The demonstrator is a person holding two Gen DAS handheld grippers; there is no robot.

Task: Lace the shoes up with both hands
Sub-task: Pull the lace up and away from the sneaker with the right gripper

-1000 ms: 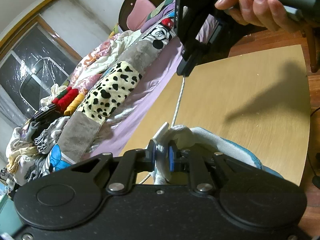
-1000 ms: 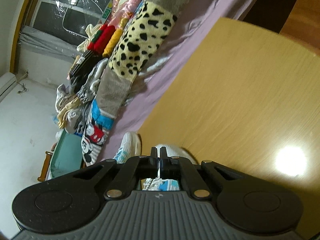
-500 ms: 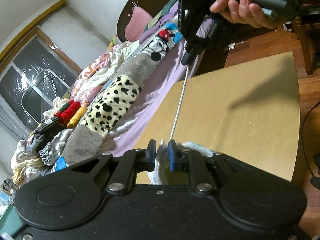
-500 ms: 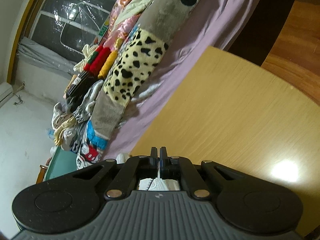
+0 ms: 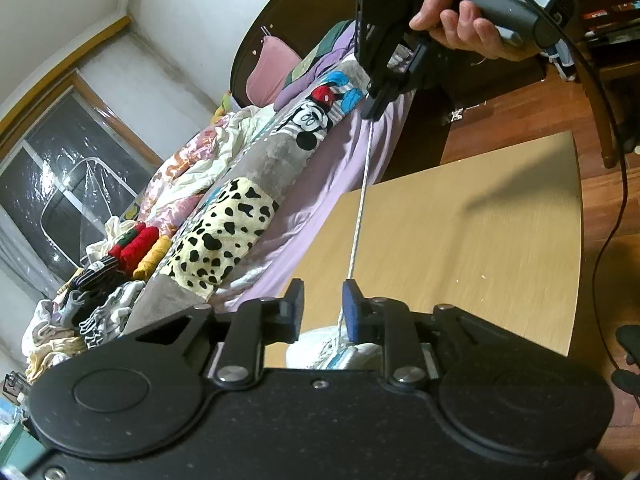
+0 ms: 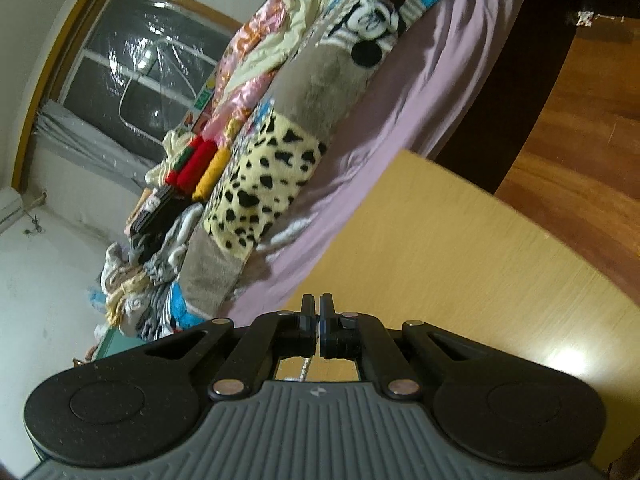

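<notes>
In the left wrist view my left gripper (image 5: pixel 323 308) hovers over a white and light-blue shoe (image 5: pixel 332 350), which its body mostly hides. Its jaws are opening; nothing is pressed between them. A white lace (image 5: pixel 360 216) rises taut from the shoe, passes just beside the right blue pad (image 5: pixel 352 312), and runs up to my right gripper (image 5: pixel 374 112). A hand (image 5: pixel 460 20) holds that gripper high over the table's far edge, shut on the lace's end. In the right wrist view the right gripper (image 6: pixel 319 308) is pinched tight, and the shoe is out of sight.
The shoe sits on a light wooden table (image 5: pixel 460 240). Behind the table is a bed with a lilac sheet (image 5: pixel 320 200), a patchwork blanket (image 5: pixel 224 240) and piled clothes (image 5: pixel 100 304). To the right there is wooden floor (image 5: pixel 520 112), a chair leg (image 5: pixel 600 120) and a black cable (image 5: pixel 616 216).
The right gripper has pulled the lace up and away, so more lace is drawn out. The left jaws have widened off the shoe's white part. The shoe has dropped out of the right wrist view.
</notes>
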